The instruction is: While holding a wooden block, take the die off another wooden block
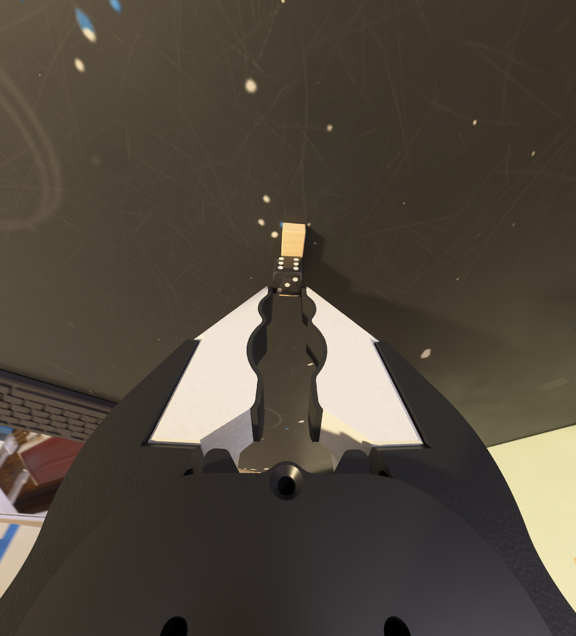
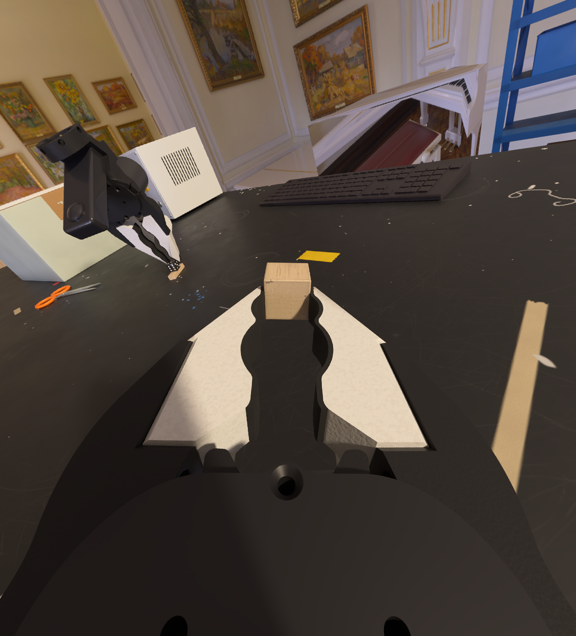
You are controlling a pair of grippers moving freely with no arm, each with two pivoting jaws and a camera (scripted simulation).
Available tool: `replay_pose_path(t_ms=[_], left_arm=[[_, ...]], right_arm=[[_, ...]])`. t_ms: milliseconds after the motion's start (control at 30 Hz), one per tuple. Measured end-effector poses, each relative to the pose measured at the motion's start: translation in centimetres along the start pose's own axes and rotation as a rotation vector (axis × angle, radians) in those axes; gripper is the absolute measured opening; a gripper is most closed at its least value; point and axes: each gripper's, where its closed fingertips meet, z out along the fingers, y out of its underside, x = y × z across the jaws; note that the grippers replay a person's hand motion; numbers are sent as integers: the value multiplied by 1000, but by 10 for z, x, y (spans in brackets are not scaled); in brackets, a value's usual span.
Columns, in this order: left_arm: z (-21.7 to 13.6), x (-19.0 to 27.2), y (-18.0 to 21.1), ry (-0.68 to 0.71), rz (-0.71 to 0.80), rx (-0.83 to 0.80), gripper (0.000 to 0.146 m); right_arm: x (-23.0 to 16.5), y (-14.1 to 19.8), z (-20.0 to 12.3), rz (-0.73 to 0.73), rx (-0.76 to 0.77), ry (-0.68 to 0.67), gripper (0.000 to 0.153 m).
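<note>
My right gripper [image 2: 287, 292] is clamped on a wooden cube [image 2: 287, 290], pinched at the fingertips w/ most of the cube sticking out past them, held above the dark table [image 2: 417, 275]; that half of the job looks done. My left gripper [image 1: 287, 290] is down at the die [image 1: 287, 273], a black one w/ white pips. It sits on the near end of a flat wooden block [image 1: 292, 239] lying on the table. The left jaws are narrowed to about the die's width, tips at its near sides, but I can't tell if they're really pinching it or just bracketing it. In the right wrist view the left gripper [image 2: 173, 258] comes down at a slant w/ its tips right at the die [image 2: 173, 265], the flat block [image 2: 176, 272] poking out beneath. So I judge the step in hand is the grab on the die. Next move: make sure the squeeze is firm, then lift straight up so the flat block isn't dragged along, and keep the right grip tight meanwhile. Room: plenty of bare table around the flat block. The orange-handled scissors [image 2: 63, 294] lie near on one side; a pale box [image 2: 32, 237] and a white vented box [image 2: 176, 172] stand behind the left gripper, close enough to mind when backing out. Keyboard [image 2: 365, 186] and yellow tape patch [image 2: 318, 256] are well apart from the die. The table edge shows behind the left gripper in its own view, not near the die.
</note>
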Motion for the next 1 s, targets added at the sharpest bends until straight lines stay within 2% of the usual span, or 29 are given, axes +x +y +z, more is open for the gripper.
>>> replay_pose_path(t_ms=[167,267,500,600,700,800,1000], left_arm=[[-3,10,-6,-31,-208,11,16],[-8,17,-8,-105,-379,37,16],[-50,4,-6,-424,-936,221,16],[-77,-7,-5,-553,-1079,306,16],[-110,-21,-16,-648,-1186,459,16],[-151,-44,-36,-754,-1282,698,16],[-242,-104,-107,-916,-1282,1264,16]], right_arm=[[1,0,-2,23,4,-13,24],[-1,1,-1,31,-6,-27,24],[-15,5,2,-39,-34,-69,24],[-19,6,1,-62,-33,-78,24],[-21,6,0,-70,-34,-86,24],[-22,6,-1,-76,-30,-90,24],[-24,7,0,-96,-35,-90,24]])
